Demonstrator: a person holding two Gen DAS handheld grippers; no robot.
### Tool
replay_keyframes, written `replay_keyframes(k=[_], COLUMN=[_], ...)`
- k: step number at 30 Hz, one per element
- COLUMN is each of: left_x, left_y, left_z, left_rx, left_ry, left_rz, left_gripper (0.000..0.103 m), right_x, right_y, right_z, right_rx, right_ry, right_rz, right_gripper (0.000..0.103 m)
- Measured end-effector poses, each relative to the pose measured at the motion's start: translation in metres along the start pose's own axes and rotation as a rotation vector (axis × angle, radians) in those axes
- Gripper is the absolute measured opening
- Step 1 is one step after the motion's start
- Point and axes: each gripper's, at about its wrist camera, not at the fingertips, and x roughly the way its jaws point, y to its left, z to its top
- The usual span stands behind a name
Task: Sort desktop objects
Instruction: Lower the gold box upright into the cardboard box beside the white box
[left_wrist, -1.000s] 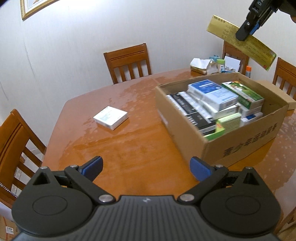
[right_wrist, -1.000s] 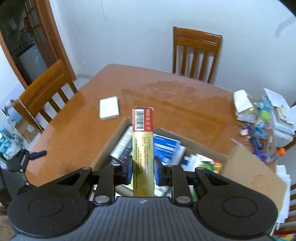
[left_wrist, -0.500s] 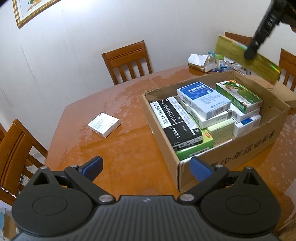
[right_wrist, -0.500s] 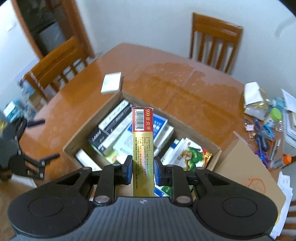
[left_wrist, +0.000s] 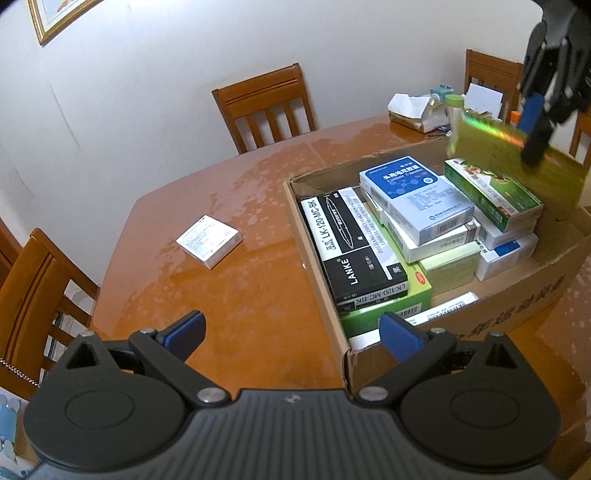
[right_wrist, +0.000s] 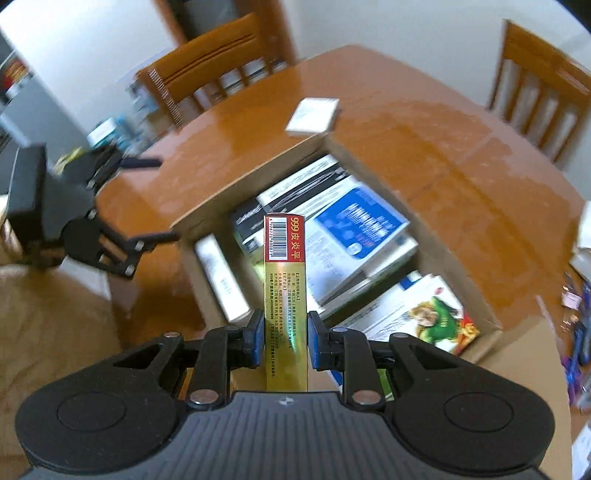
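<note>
One gold box (right_wrist: 286, 295), long and slim with a red end panel and a barcode, is pinched across its narrow sides by the right gripper (right_wrist: 286, 339), jaws pressed tight against it. It hangs in the air, pointing steeply down over the open cardboard carton (left_wrist: 517, 317), touching nothing inside! In the left wrist view the same gold box (left_wrist: 491, 147) hovers above the carton's far corner, just over a green box (left_wrist: 495, 192) lying on top of the pile.

Inside the carton it's crowded: a blue-and-white box (left_wrist: 413, 195) sits on the stack in the middle, a black-and-white box marked LANKE (left_wrist: 351, 254) lies flat along the near-left side, with pale green and white boxes packed below and between.

Out on the glossy wooden surface (left_wrist: 229, 295), a small white box (left_wrist: 208, 240) lies alone, well apart from the carton. The left gripper (left_wrist: 291, 332) waits at the carton's near corner, jaws spread wide, nothing between them. Wooden chairs (left_wrist: 264, 103) ring the surface, and a clutter of small items (left_wrist: 436, 107) sits at the far edge.
</note>
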Motion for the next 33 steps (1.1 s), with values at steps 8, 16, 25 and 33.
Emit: replay_keyframes(k=[8,16,25,33], left_x=[0.006,0.001,-0.001,0.001], left_y=[0.0,0.002,0.003,0.003], left_z=[0.003,0.003,0.001,0.0], left_rx=[-0.03,-0.062,-0.074,-0.081], left_ry=[0.021,-0.008,-0.005,0.002], left_rz=[0.031,0.031,0.044,0.045], left_gripper=[0.1,0.1,0.1,0.1], right_x=[0.033,0.061,0.083,0.094], right_y=[-0.003,-0.003,0.002,0.001], right_z=[-0.01,-0.014,-0.011,-0.012], right_rx=[-0.072,-0.137,-0.195,-0.209], right_ry=[0.122,0.23,0.304,0.339], right_rz=[0.087,0.107,0.13,0.131], right_gripper=[0.027,0.027,0.027,0.028])
